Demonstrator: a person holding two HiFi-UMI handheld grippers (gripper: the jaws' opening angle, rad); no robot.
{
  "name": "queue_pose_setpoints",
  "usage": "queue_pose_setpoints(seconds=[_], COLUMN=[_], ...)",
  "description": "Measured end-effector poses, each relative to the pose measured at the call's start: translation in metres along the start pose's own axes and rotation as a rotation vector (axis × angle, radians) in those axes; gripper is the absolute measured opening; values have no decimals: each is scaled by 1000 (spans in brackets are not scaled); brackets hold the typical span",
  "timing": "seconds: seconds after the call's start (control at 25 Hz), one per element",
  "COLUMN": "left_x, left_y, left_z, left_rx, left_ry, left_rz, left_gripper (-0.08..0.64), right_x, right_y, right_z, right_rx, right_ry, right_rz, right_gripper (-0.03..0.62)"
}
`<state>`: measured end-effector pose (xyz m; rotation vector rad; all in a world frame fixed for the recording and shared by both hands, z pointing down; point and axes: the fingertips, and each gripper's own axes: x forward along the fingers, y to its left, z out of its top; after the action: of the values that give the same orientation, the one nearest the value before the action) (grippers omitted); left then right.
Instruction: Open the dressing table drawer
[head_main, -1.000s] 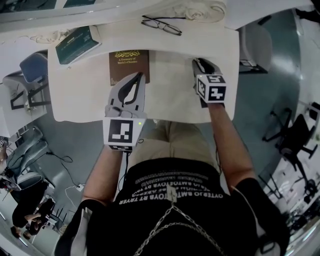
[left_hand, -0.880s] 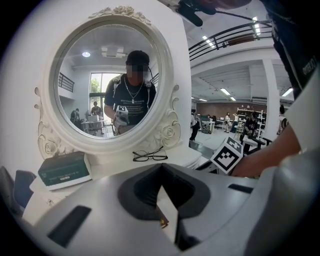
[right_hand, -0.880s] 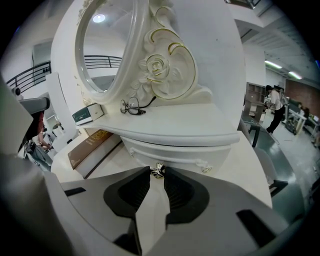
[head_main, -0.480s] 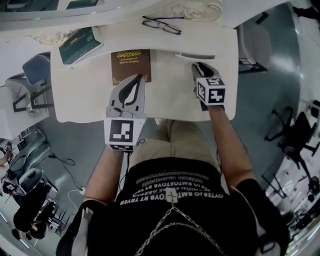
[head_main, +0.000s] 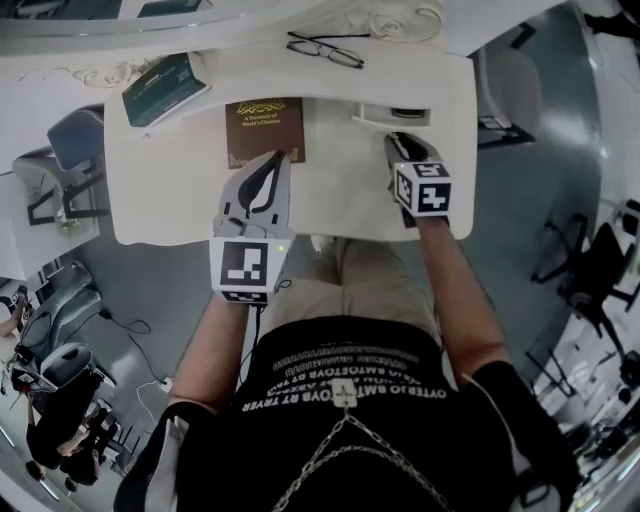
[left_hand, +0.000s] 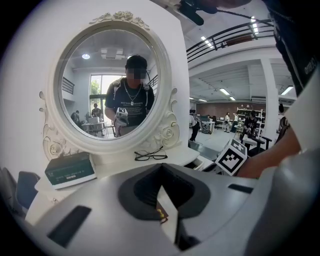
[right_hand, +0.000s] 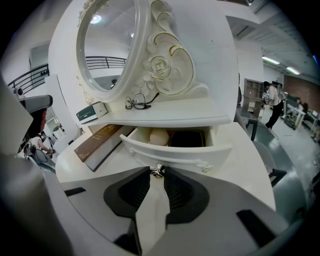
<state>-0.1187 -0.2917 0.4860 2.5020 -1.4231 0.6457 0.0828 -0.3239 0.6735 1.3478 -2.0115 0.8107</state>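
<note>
The task is partly done, judging by how things lie: the drawer (right_hand: 175, 150) stands out a little way from under the shelf (right_hand: 165, 117) at the far right of the table (head_main: 340, 200). The gap is wide enough to show a pale round thing (right_hand: 159, 136) and a dark thing (right_hand: 187, 139) inside. The right gripper (head_main: 402, 143) has its jaws closed on the small metal knob (right_hand: 158, 171) at the middle of the drawer front, the knob pinched just between the tips. What is left, I judge, is more pull toward the near edge until the drawer is properly open, then a release. The left gripper (head_main: 280, 158) hangs over the table to the left, jaws together and holding nothing, its tips above the near end of the book (head_main: 262, 130). It has no part in the pull. For room, bare tabletop lies between the drawer front and the near edge, so the drawer has a free path that way. The right hand itself is already close to the near edge, with the person's lap (head_main: 350, 275) just beyond. The book lies just left of the drawer's left corner, near but apart, and a straight pull should clear it. The table's right edge is close to the drawer's right end, so any drift that way has little margin. The glasses (head_main: 325, 49) on the shelf, the green box (head_main: 165, 87) at far left and the mirror (left_hand: 112, 85) are all well out of the way.
</note>
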Motion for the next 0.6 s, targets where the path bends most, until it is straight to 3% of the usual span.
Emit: queue_pose_setpoints(seconds=[0.6], left_x=[-19], left_y=[1], left_z=[6], left_rx=[4], left_ry=[-20], left_rz=[17], left_gripper=[3], right_x=[-10], right_y=[5], right_z=[-14], right_rx=[19], right_ry=[-11], right_rz=[5], right_gripper=[87])
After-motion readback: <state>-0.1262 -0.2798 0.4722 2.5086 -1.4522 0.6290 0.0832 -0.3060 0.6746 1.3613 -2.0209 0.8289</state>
